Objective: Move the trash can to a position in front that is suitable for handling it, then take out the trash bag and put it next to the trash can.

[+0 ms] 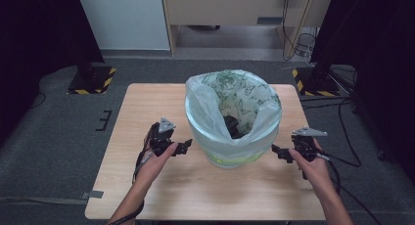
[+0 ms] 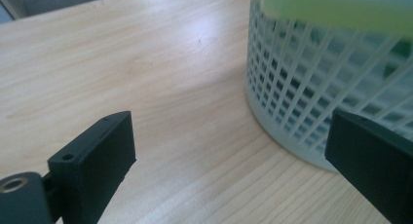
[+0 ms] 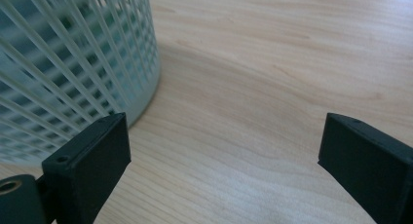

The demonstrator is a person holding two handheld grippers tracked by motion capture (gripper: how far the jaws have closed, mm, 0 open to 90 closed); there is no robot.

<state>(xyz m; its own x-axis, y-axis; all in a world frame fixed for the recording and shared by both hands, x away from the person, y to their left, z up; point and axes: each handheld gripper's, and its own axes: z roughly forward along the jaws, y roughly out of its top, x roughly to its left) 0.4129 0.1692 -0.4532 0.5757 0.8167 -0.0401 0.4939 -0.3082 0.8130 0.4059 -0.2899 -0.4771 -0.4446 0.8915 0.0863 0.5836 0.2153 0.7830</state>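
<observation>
The bin (image 1: pixel 230 154), one white mesh basket lined with one see-through bag (image 1: pixel 232 105), stands on the single wooden table (image 1: pixel 147 102) between two tongs. The left gripper (image 1: pixel 183 146) sits just beside its left wall, the right gripper (image 1: pixel 279 151) just beside its right. Both have jaws spread wide, holding nothing.

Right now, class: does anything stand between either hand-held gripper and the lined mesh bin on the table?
Nothing visible does. The left hand-held gripper and the right hand-held gripper flank the mesh bin, jaws open. In each gripper view, bare wooden table lies between the jaws and the bin wall. The bin liner drapes over the rim.
</observation>
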